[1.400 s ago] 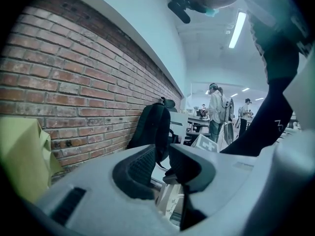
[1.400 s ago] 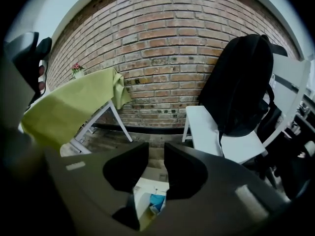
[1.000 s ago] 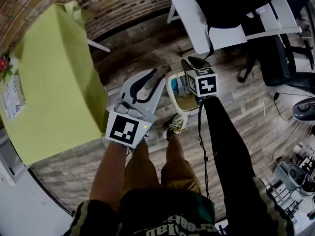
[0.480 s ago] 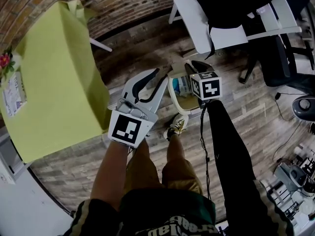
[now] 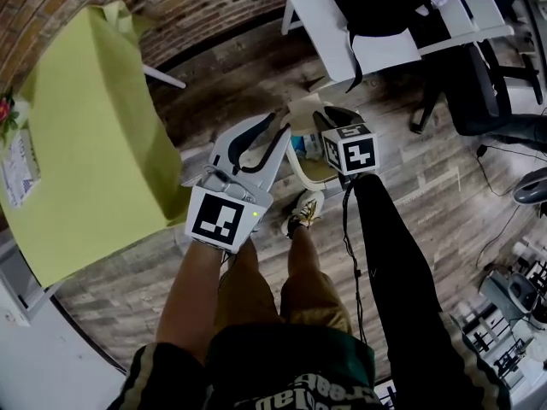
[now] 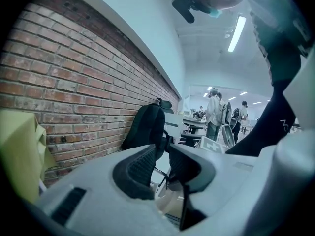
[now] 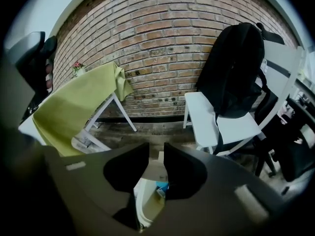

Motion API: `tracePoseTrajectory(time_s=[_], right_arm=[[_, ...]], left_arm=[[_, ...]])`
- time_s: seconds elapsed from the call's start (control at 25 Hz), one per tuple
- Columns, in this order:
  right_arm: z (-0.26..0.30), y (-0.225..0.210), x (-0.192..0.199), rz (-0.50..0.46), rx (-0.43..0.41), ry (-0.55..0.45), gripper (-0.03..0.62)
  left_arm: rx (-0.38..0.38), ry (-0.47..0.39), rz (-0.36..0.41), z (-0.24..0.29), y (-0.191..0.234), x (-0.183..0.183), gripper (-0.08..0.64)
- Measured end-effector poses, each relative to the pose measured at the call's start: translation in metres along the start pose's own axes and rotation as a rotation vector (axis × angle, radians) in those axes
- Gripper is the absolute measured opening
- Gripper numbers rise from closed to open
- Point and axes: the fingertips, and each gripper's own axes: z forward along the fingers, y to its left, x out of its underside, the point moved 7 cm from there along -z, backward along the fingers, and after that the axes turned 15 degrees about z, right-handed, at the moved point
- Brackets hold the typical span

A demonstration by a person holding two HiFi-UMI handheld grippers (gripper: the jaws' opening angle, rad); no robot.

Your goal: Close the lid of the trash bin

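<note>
The right gripper is pointing steeply down, and its jaws are standing partly apart with a narrow gap between the pads; they are not pinching anything. Through this gap the beige lid is showing, just under the jaw tips, but I cannot tell if the tips are touching it. The lid is standing raised at the far side of the trash bin, so the bin is open, and a blue thing is lying inside it. The bin is sitting on the wooden floor, just in front of the person's shoe. The left gripper is hovering just beside the bin, on its left, pointing almost level; its jaws are a little apart and are holding nothing. Farther out, a white chair is carrying a black backpack against the brick wall, and a table with a green cloth is standing at the left.
</note>
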Motion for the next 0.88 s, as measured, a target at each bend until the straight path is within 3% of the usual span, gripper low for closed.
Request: tracePoseTrajectory(time_s=[0.36, 0.56, 0.88], right_arm=[[-0.012, -0.008, 0.029, 0.045, 0.007, -0.001, 0.119], [-0.018, -0.012, 0.045, 0.062, 0.009, 0.001, 0.126], [-0.022, -0.019, 0.075, 0.077, -0.004, 0.040, 0.152]], left_arm=[[0.029, 0.035, -0.006, -0.003, -0.017, 0.003, 0.095], [0.039, 0.098, 0.016, -0.012, -0.022, 0.012, 0.097], [0.038, 0.101, 0.008, -0.011, -0.033, 0.015, 0.097]])
